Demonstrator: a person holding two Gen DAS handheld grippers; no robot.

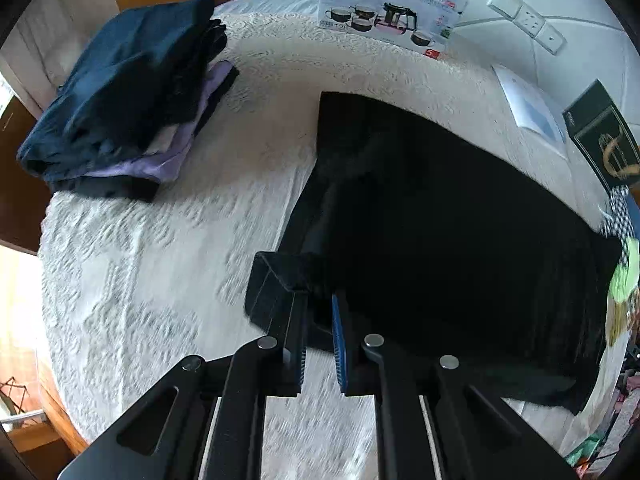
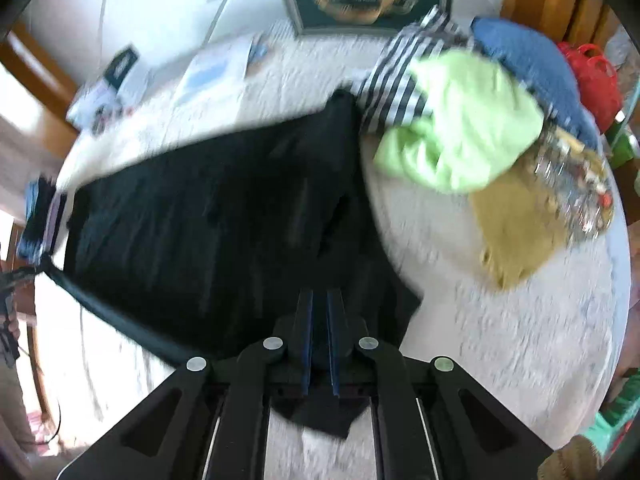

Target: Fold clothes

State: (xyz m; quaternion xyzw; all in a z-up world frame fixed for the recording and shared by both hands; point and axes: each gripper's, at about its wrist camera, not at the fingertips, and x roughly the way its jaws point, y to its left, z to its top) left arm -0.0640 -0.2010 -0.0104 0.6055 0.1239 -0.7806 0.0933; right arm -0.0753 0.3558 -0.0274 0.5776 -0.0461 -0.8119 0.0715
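Observation:
A black garment [image 1: 448, 216] lies spread across the white textured bedspread [image 1: 140, 264]. My left gripper [image 1: 319, 300] is shut on the garment's near left corner, and a fold of black cloth hangs around its left finger, lifted off the bed. In the right wrist view the same black garment [image 2: 208, 216] stretches away to the left. My right gripper [image 2: 319, 300] is shut on its near right edge, with cloth bunched between and under the fingers. That view is blurred by motion.
A folded pile of dark blue and lilac clothes [image 1: 132, 96] sits at the far left of the bed. Unfolded clothes lie at the right: a green top [image 2: 464, 124], a striped piece [image 2: 400, 76], a mustard piece [image 2: 516, 228]. A tea-set box [image 1: 388, 4] stands by the wall.

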